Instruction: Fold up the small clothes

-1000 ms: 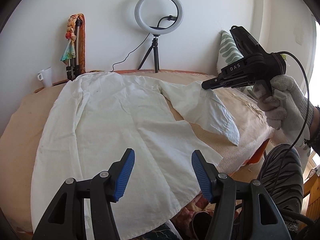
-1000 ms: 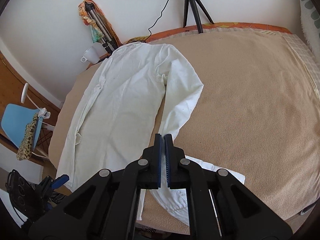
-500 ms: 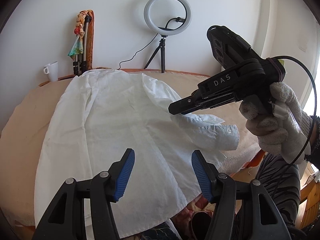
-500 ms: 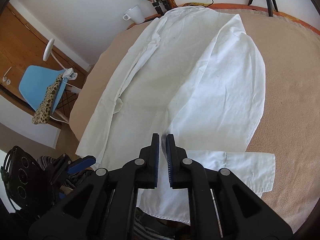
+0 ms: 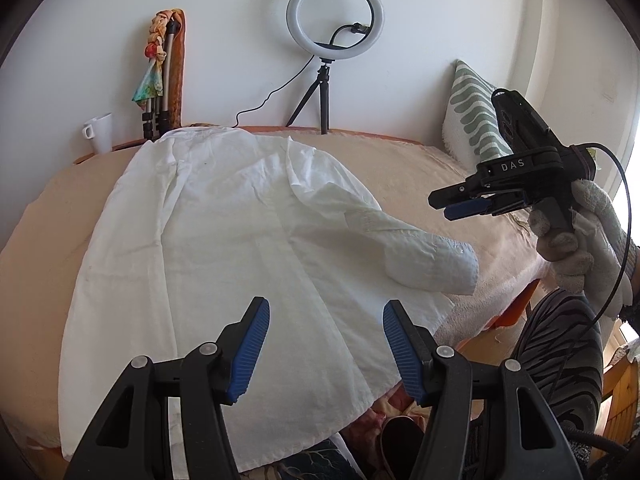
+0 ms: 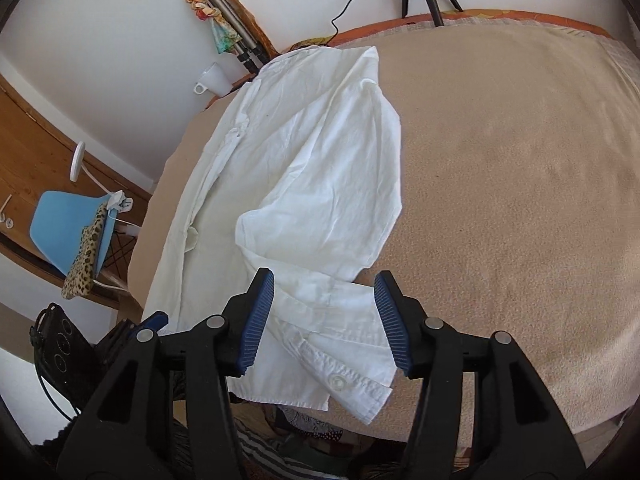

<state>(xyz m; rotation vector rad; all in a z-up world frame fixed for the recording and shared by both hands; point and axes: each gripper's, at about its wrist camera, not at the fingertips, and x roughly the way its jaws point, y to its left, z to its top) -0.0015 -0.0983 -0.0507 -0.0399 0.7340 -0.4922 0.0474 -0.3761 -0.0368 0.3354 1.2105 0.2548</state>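
Note:
A white long-sleeved shirt [image 5: 224, 240] lies spread on the beige blanket-covered bed [image 5: 404, 168]. Its right sleeve [image 5: 424, 256] is folded across onto the body, the cuff [image 6: 352, 380] lying near the bed's front edge. My left gripper [image 5: 326, 344] is open and empty above the shirt's lower hem. My right gripper [image 6: 322, 320] is open and empty, just above the sleeve cuff; in the left wrist view it [image 5: 452, 204] hovers to the right of the sleeve, held by a gloved hand.
A ring light on a tripod [image 5: 334, 28], a white mug [image 5: 98, 132] and a folded tripod with a colourful scarf [image 5: 160, 72] stand at the far edge. A leaf-patterned pillow [image 5: 472, 120] leans at right. A blue chair [image 6: 68, 224] stands left of the bed.
My right gripper carried the sleeve leftward over the shirt body, then opened and let it go. It has pulled back to the right. The sleeve now rests folded on the shirt.

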